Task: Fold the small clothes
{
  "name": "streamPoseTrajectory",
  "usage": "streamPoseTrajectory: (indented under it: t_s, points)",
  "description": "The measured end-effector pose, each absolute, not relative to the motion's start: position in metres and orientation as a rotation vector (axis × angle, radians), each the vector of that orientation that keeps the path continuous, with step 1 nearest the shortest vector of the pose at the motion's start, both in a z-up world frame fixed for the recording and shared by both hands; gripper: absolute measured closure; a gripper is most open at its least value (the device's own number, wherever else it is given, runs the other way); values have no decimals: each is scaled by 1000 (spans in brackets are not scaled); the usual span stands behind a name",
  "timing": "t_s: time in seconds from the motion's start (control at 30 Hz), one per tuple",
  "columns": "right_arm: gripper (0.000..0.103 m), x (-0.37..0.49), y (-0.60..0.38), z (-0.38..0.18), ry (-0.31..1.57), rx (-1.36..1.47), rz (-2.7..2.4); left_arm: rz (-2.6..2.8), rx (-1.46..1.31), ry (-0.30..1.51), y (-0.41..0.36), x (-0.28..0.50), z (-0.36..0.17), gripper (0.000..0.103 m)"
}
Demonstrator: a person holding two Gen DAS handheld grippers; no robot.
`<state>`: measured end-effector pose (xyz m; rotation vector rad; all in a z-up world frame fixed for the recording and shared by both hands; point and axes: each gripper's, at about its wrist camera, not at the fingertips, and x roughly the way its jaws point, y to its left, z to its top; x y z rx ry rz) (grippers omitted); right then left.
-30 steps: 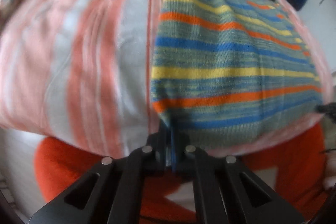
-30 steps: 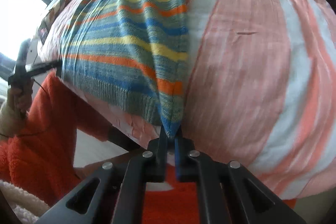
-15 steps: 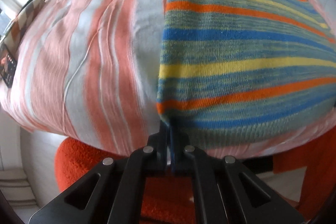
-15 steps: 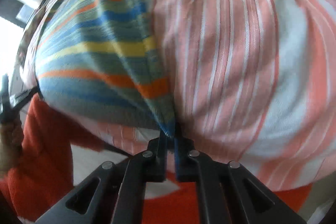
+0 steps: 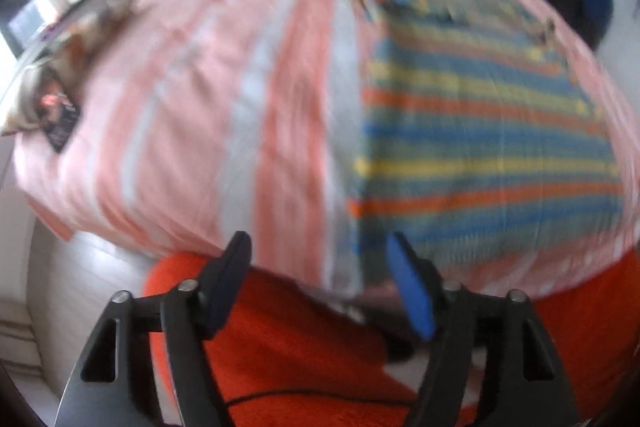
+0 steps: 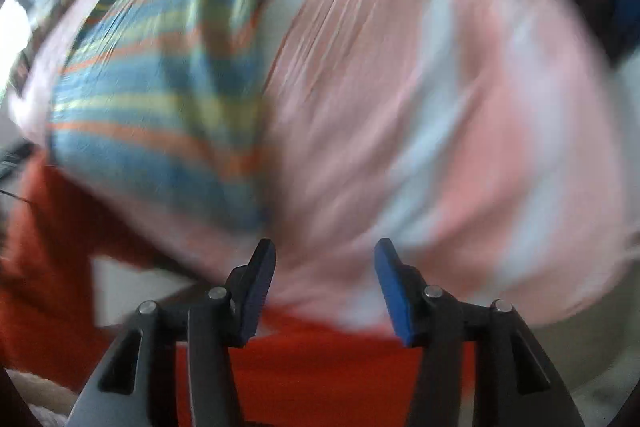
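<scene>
Change: a second earlier both tongs pinched the sweater's near corners; now we had let go.
Left tongs [image 5: 316,273]: jaws opening, nothing between them.
Right tongs [image 6: 325,275]: jaws opening, likewise empty.
Sweater [image 5: 480,147]: flat on the striped bedcover [image 5: 200,127], ahead and right of our left tongs, ahead and left of our right (both views blurred).
Meaning: we judged it spread, ready for a first fold.
Pose: both tongs pointed steeply down, above the bed's near edge.
</scene>
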<state>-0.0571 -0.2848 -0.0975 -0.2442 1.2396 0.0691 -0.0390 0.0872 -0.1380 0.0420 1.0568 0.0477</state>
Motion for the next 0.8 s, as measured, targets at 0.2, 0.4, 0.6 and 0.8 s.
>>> streamPoseTrajectory:
  t_s: [0.2,0.4,0.6,0.8]
  points:
    - [23,62,-229,-36,881,-359,240,88,-95,965,101,-18,-109,28]
    - [26,175,-135,-114,934,-361,407,116,-84,932,102,-49,-89,21]
    - [99,206,-206,-113,939,11,220,220,-81,973,142,-70,-103,18]
    - [99,169,-382,-53,843,72,-184,250,-188,1052,165,-60,-130,21]
